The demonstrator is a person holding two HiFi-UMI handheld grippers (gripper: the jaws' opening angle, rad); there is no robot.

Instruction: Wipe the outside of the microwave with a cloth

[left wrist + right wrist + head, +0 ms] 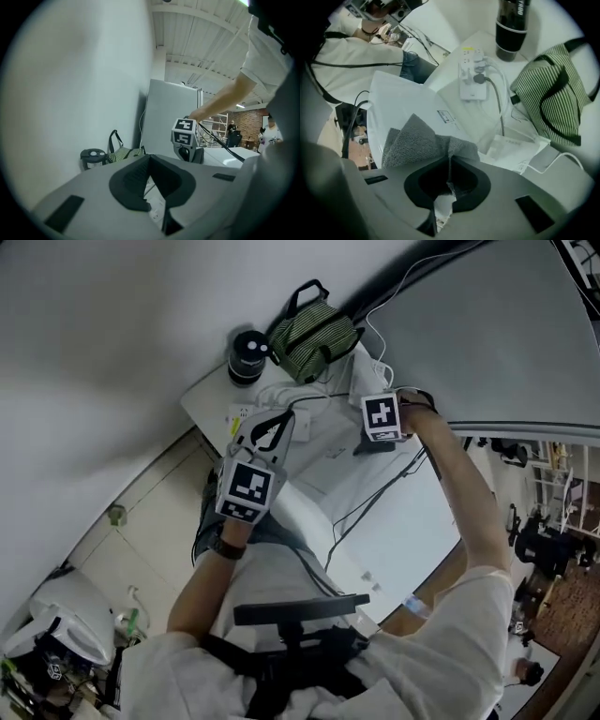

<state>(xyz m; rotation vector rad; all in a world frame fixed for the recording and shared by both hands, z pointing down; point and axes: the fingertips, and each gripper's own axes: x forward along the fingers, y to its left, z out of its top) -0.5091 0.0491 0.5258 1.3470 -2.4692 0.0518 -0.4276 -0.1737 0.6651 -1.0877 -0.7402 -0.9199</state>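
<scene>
The white microwave (323, 474) lies below me, and its flat top (408, 98) fills the middle of the right gripper view. My right gripper (450, 159) is shut on a grey woven cloth (417, 140), which bunches out past the jaws and rests on that top. In the head view the right gripper (372, 442) sits at the top's far side under its marker cube. My left gripper (269, 432) hovers over the near left part of the top. Its jaws (150, 159) meet with nothing between them.
A black tumbler (247, 354) and a green striped bag (314, 334) stand on the white table behind the microwave. A white power strip (471, 75) with cables and some papers (515, 147) lie beside them. A wall runs along the left; a grey panel (171, 117) stands behind.
</scene>
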